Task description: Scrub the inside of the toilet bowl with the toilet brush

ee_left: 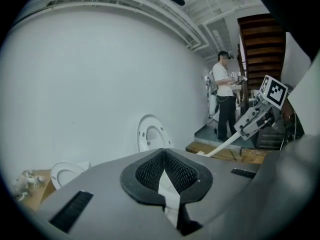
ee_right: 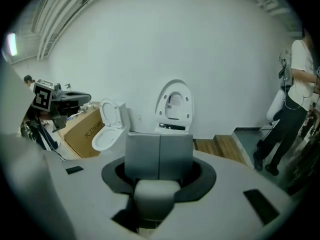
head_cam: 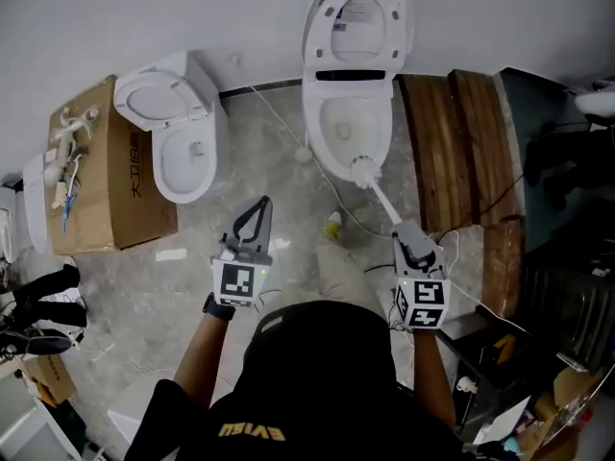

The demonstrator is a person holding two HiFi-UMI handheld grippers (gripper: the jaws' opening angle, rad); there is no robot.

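Head view: right gripper (head_cam: 411, 241) pinches the toilet brush (head_cam: 366, 172), its head at the toilet bowl's (head_cam: 310, 115) near rim, twelve o'clock; left gripper (head_cam: 260, 209) pressed together, empty.

One toilet (head_cam: 351, 123) stands against the wall straight ahead, with a second toilet (head_cam: 183, 147) to its left and a cardboard box (head_cam: 101, 176) beside that, further left. A wooden platform (head_cam: 452, 142) lies just right of the first toilet. The toilet brush (head_cam: 367, 173) has its head at the bowl's near edge, and its handle runs back to the right tool (head_cam: 405, 232); the left tool (head_cam: 261, 206) is over the floor (head_cam: 279, 152) to the left.
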